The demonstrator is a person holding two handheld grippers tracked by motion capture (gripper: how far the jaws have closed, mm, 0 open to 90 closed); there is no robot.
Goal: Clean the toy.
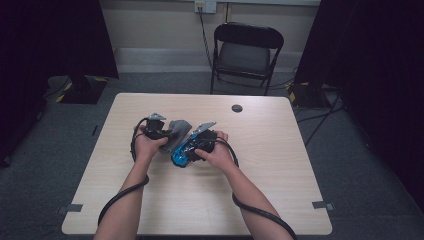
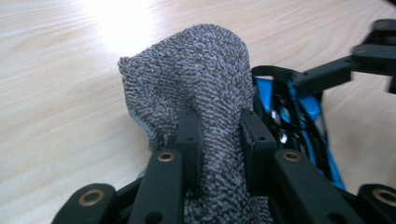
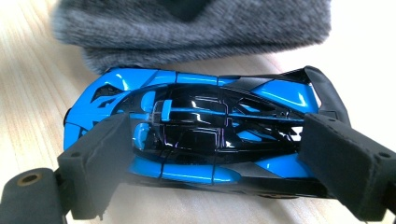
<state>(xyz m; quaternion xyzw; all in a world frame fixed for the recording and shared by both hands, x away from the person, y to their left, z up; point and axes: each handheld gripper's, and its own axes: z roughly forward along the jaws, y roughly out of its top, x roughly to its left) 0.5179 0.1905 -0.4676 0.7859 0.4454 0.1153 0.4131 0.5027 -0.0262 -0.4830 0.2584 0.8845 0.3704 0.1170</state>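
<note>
Left gripper (image 2: 219, 140): jaws pinched tight on a fold of grey cloth (image 2: 201, 79), pads pressing the terry fabric from both sides. The cloth bunches up above the jaws and hangs off them. In the high view the left gripper (image 1: 159, 129) sits mid-table, left of centre, held in the person's left hand (image 1: 146, 145); the cloth (image 1: 176, 131) sticks out to its right.

Right gripper (image 3: 210, 158): jaws closed around the blue and black toy car (image 3: 205, 126), one pad at the nose end, the other at the tail end, clamping it lengthwise. Roof faces the camera. In the high view the right gripper (image 1: 200, 142) is just right of the left one, in the right hand (image 1: 216, 154); the car (image 1: 181, 154) shows blue at its near-left side, on or just above the table, cannot tell which.

Cloth and car: right next to each other, cloth on the car's far side in the right gripper view (image 3: 187, 32), touching or nearly touching its edge. In the left gripper view the car (image 2: 303, 121) is just right of the cloth.

Around: light wooden table (image 1: 280, 165), black cables trailing from both grippers toward the near edge, small round dark cap (image 1: 237, 108) near the far edge, black folding chair (image 1: 245, 52) beyond the table, grey carpet.
</note>
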